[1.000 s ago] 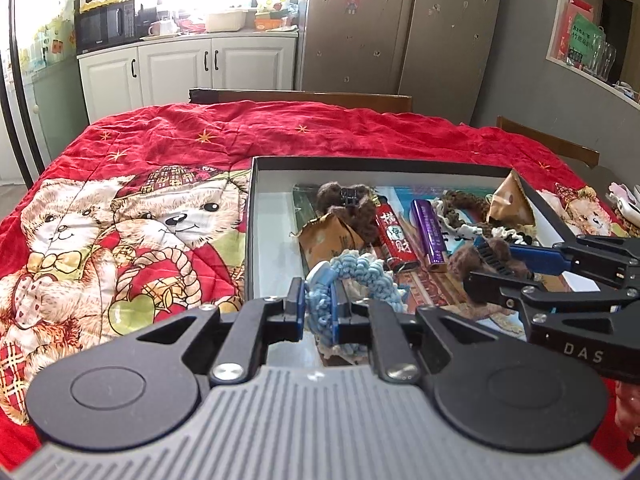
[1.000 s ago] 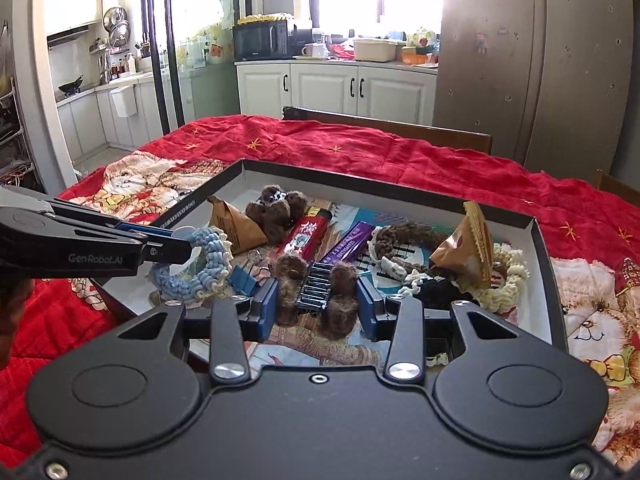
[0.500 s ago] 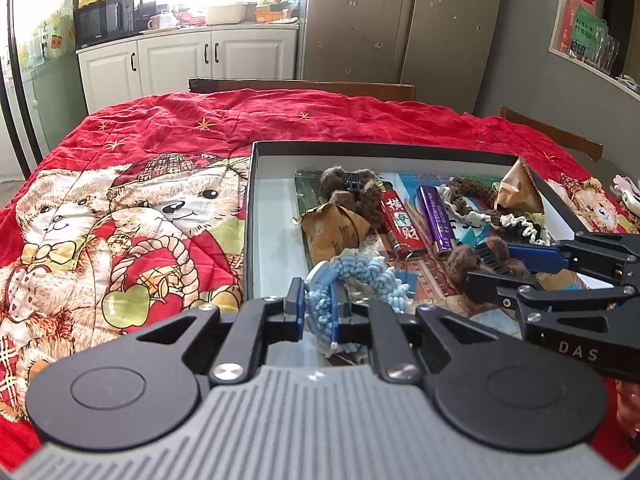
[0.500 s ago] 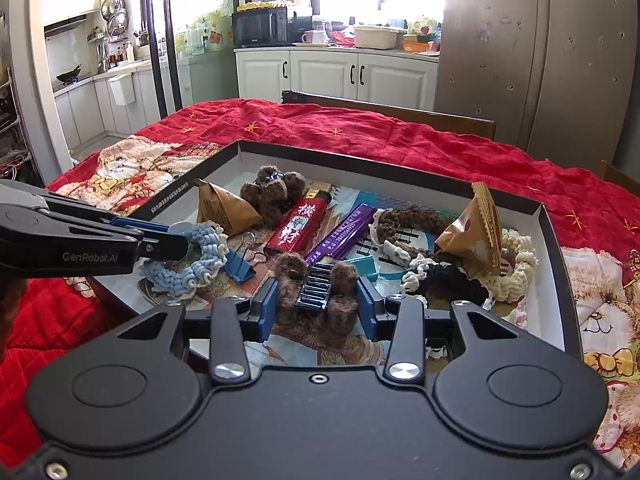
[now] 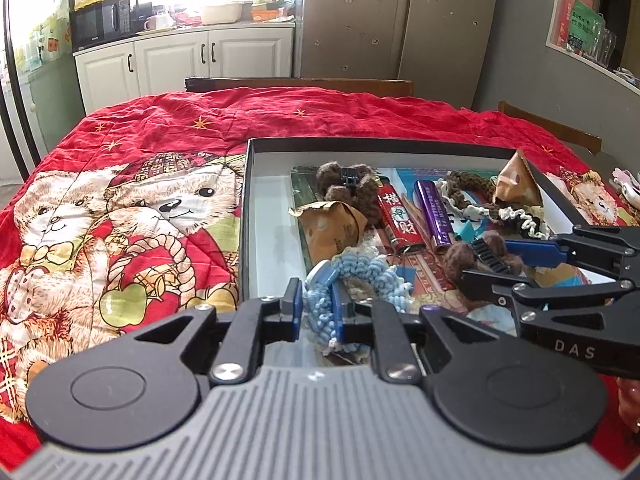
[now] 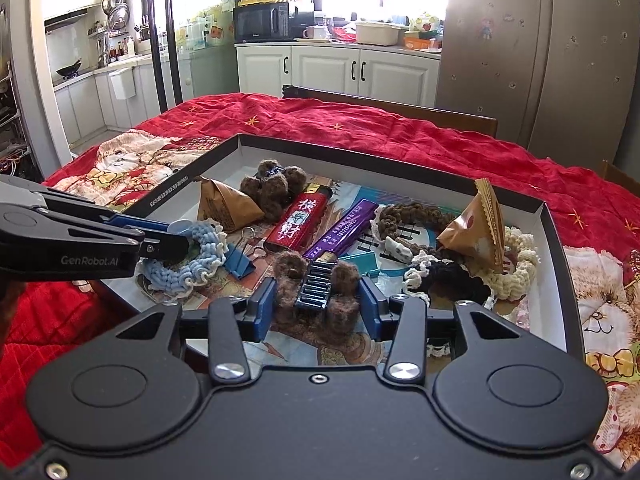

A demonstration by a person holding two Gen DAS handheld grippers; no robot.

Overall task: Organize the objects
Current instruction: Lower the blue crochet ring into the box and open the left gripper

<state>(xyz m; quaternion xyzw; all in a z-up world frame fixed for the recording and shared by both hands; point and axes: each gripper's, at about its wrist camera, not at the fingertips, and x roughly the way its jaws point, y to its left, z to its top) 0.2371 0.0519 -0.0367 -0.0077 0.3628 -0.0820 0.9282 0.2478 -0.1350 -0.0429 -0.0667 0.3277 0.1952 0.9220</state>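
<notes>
Shallow box (image 5: 250,216) on a red bear-print blanket (image 5: 160,152), crowded along its middle and far side. Just beyond the blue scrunchie (image 5: 360,270): a brown packet (image 5: 332,226), a fuzzy brown clip (image 5: 348,188), a red lighter (image 5: 398,216) and a purple lighter (image 5: 434,210) side by side. Right of the scrunchie: a blue binder clip (image 6: 240,262), then a second fuzzy clip (image 6: 320,280).

Left gripper (image 5: 316,306) low at the near edge of the box, jaws just now opening; scrunchie between them, right pad against the yarn, a gap showing at the left pad, so released or nearly so. Scrunchie resting in the near-left part of the box.

Right gripper (image 6: 318,306) with jaws parted and just widened a little, straddling the second fuzzy clip; small gaps on both sides, no firm pinch visible.

Bare white floor only along the left wall of the box, left of the scrunchie. Far right of it: a tall brown packet (image 6: 476,228), a braided band (image 6: 404,216), cream and black scrunchies (image 6: 516,264) tangled together. Open blanket left of the box.

Near wall of the box hidden behind the gripper bodies. Print on the lighters too small to read.
</notes>
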